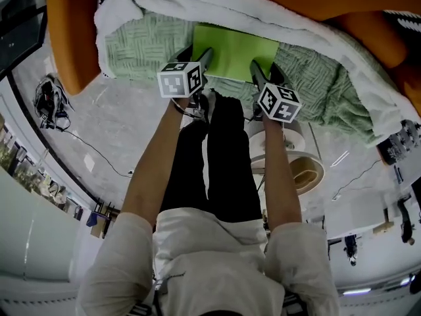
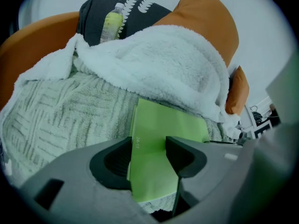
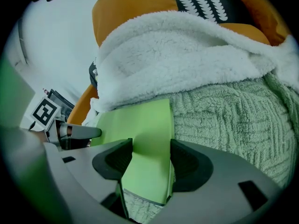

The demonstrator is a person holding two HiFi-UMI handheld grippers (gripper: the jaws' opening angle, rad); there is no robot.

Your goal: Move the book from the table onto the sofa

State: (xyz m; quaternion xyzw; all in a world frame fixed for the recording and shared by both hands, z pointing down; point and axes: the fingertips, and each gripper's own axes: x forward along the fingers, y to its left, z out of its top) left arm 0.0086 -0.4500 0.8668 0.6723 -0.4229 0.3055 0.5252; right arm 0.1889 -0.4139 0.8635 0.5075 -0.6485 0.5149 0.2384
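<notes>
A thin lime-green book (image 1: 233, 48) lies flat on the green knitted blanket (image 1: 316, 78) that covers the orange sofa (image 1: 72, 31). My left gripper (image 1: 205, 61) is at the book's near left corner and my right gripper (image 1: 260, 71) at its near right corner. In the left gripper view the book (image 2: 163, 125) runs between the jaws of the left gripper (image 2: 148, 146), with the pads against it. The right gripper view shows the same: the book (image 3: 145, 125) sits between the pads of the right gripper (image 3: 152, 150). The book's underside is hidden.
A white fleece throw (image 1: 197, 5) is bunched behind the book. A dark patterned cushion (image 2: 140, 8) and a small bottle (image 2: 112, 24) sit at the sofa's back. A round white table (image 1: 299, 166) stands by my right leg. Cables (image 1: 49, 101) lie on the floor at left.
</notes>
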